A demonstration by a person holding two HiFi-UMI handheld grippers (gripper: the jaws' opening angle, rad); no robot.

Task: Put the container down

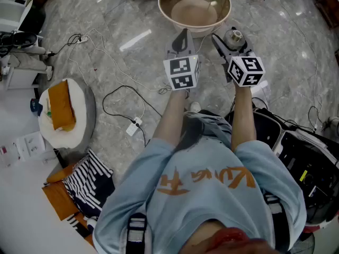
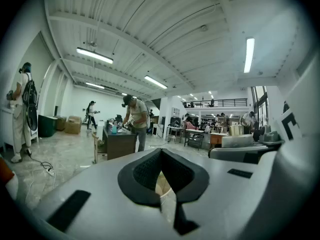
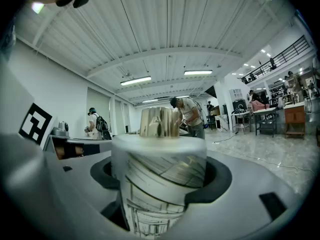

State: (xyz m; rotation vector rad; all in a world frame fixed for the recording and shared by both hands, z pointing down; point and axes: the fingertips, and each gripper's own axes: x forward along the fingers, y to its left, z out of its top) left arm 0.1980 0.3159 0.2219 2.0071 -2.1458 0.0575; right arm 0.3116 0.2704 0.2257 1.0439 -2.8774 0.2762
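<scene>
The container [image 1: 233, 36] is a white cylinder with black line drawings and a shiny metal cap. My right gripper [image 1: 231, 42] is shut on it and holds it upright in the air. In the right gripper view the container [image 3: 159, 154] fills the space between the jaws of the right gripper [image 3: 161, 179], and the black pads press on both of its sides. My left gripper [image 1: 183, 37] is held up beside it, to the left, with its jaws together. In the left gripper view the left gripper [image 2: 162, 176] has nothing between its pads.
A large beige bowl [image 1: 165, 9] with a green sprig in it stands ahead on the marble floor. Cables [image 1: 122, 97] and a power strip [image 1: 134, 126] trail at left. A round white stool [image 1: 79, 136] bears an orange cloth. Black equipment [image 1: 302, 157] stands at right.
</scene>
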